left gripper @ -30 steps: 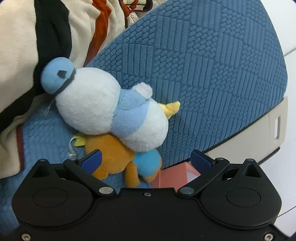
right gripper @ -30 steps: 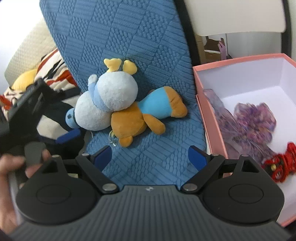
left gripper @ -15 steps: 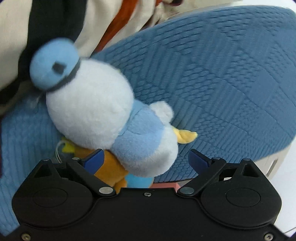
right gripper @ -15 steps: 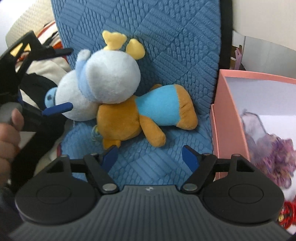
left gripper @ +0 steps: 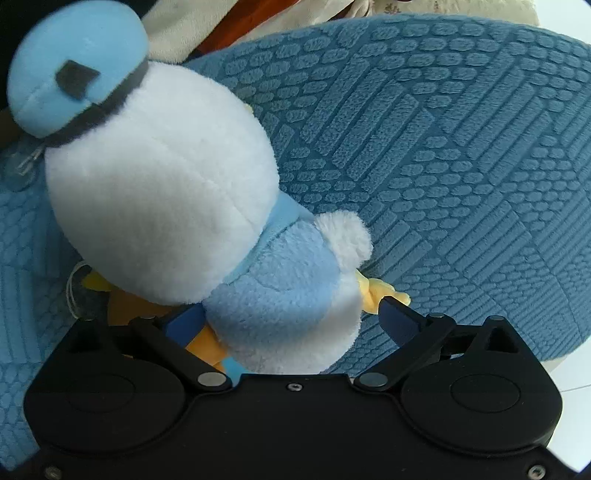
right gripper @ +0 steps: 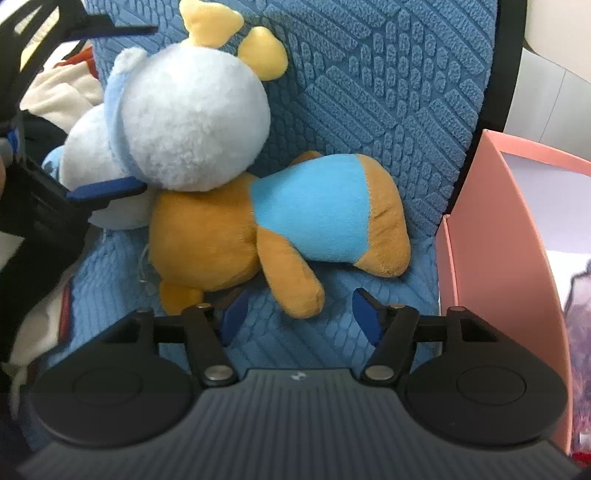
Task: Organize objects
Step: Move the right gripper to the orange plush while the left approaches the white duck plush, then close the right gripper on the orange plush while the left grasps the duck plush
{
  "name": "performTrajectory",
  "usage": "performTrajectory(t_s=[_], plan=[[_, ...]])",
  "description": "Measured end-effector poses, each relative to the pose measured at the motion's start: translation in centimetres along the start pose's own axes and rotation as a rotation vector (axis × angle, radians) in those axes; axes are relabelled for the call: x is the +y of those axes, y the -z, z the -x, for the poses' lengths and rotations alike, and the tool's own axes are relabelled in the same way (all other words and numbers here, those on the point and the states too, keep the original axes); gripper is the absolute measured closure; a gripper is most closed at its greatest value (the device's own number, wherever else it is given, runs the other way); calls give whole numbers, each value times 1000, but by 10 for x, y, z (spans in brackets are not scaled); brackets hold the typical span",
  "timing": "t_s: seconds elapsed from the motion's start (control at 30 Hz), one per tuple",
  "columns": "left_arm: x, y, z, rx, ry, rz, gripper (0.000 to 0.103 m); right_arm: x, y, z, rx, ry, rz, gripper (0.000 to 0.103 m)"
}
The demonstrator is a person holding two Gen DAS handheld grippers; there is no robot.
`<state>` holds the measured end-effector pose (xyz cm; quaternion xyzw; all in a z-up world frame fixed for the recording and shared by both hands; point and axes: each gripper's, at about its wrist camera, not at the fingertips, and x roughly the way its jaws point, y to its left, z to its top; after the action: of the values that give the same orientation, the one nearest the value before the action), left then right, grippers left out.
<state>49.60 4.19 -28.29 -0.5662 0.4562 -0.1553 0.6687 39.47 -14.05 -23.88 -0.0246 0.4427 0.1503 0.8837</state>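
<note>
A white and blue duck plush (left gripper: pixel 207 206) is seen lying on a blue quilted cushion (left gripper: pixel 443 147), its capped head toward the far left in the left wrist view and its light blue body nearest the camera. The left gripper (left gripper: pixel 288 321) is brought in low and close behind the plush, with its blue-padded fingers (left gripper: pixel 391 317) spread wide to either side of the body; whether the pads are pressing the fabric cannot be told from this angle. In the right wrist view the duck plush (right gripper: pixel 184 122) is seen resting on top of an orange bear plush (right gripper: pixel 280 225) dressed in a blue shirt, which lies on its side across the cushion (right gripper: pixel 388 92). The right gripper (right gripper: pixel 299 317) is held level just above the cushion, near the bear's legs, its jaws moderately open and closed on nothing, with one orange leg lying between the fingertips. A pink box (right gripper: pixel 509 229) is placed just to the right of the cushion, and crumpled cream, black and orange fabric (left gripper: pixel 221 33) is piled at the far left.
</note>
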Motion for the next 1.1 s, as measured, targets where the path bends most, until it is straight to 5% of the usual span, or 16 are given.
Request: performTrajectory(t_s=[0.47,0.7,1.1], plan=[[6,-2,-23,36,-7,53,3,3,-8,-24,-35,15,29,46],[5,1,-23,22,-4,49,7,8,-10,-32,-18,2,35,70],[-9,20,-10,24,-25,-7,14,7,-16,3,-49,7,129,78]])
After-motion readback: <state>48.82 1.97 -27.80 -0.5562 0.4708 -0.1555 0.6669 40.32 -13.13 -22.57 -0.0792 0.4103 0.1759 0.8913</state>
